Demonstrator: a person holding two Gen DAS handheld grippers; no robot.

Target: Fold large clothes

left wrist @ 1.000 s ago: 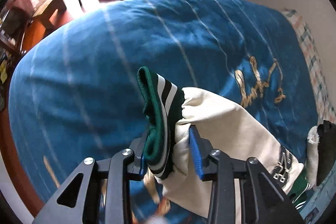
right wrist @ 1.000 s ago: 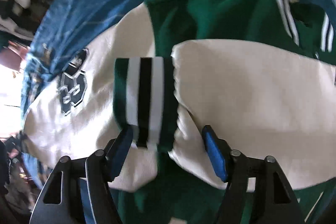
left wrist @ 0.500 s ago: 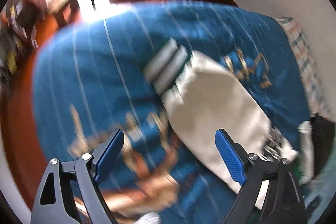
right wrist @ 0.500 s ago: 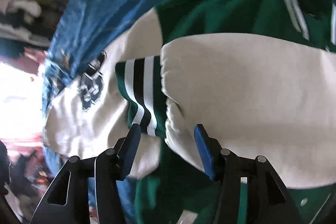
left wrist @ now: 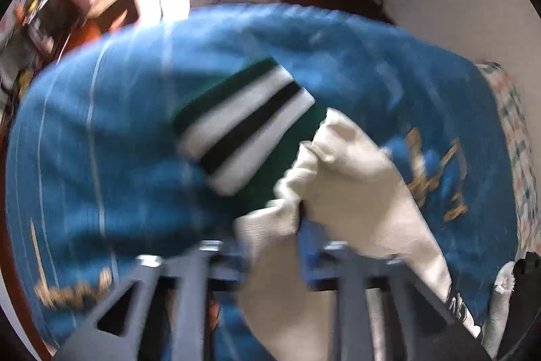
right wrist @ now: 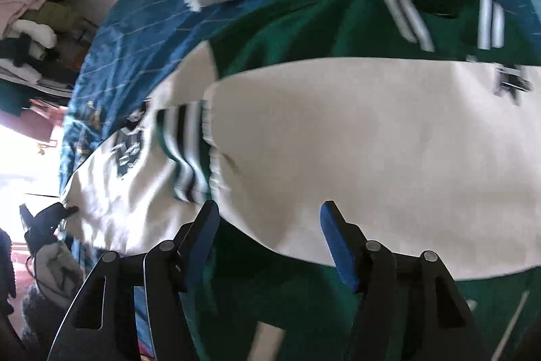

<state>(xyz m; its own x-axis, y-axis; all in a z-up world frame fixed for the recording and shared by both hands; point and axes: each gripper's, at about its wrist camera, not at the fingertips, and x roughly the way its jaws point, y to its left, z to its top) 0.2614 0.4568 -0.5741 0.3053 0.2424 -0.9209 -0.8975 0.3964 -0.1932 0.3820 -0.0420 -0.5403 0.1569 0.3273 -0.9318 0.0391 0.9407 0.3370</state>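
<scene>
On the blue bedspread (left wrist: 101, 158) lies the jacket (right wrist: 338, 141). The left gripper (left wrist: 270, 246) is closing, pinching its cream sleeve (left wrist: 348, 192), whose cuff (left wrist: 243, 124) points toward the far edge. The right gripper (right wrist: 267, 225), opening and empty, hovers over the folded sleeve.

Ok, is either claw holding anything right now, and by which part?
The left claw is closing on the jacket's cream sleeve, just behind the striped cuff. The right claw, opening, holds nothing.

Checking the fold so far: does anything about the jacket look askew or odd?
One cream sleeve is bunched and crumpled where the left gripper pinches it as its jaws close, the striped cuff skewed over the blue bedspread. The other sleeve lies fairly flat across the green body.
</scene>
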